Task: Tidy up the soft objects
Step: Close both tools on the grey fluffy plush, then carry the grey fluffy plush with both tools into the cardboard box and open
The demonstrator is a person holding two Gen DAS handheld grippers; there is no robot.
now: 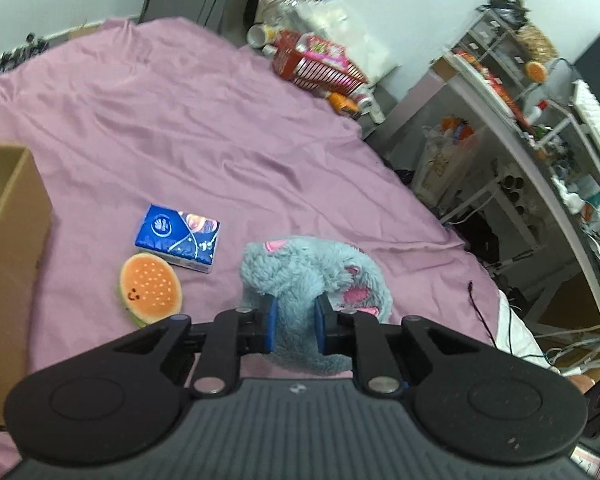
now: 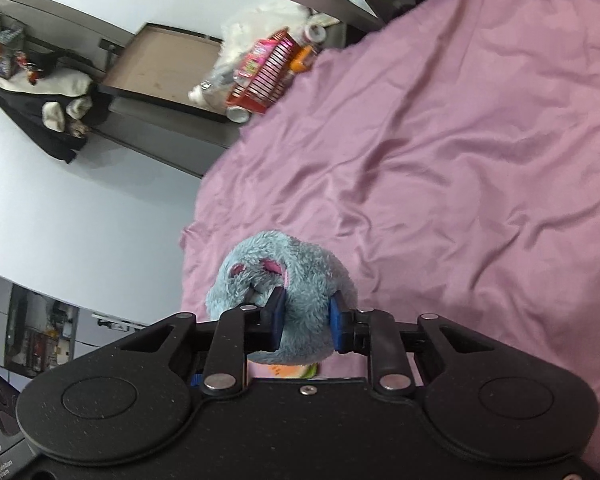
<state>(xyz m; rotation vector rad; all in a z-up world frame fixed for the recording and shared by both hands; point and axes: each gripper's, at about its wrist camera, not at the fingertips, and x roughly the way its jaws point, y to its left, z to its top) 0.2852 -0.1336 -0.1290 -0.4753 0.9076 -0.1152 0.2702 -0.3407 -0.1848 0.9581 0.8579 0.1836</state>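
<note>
Bedsheet (image 1: 180, 92) — cardboard box (image 1: 16, 216), contents unclear.

A fluffy blue-grey plush toy (image 1: 300, 280) with pink patches sits low in the centre of the frame, raised off the pink bed. Lower left lie a round orange burger plush (image 1: 150, 289) with a smiling face and a blue tissue pack (image 1: 178, 237).

Two black handheld grippers, matching build.
Left gripper (image 1: 294, 322) and right gripper (image 2: 305, 320): blue pads, silver pivot screws, round side discs.
</note>
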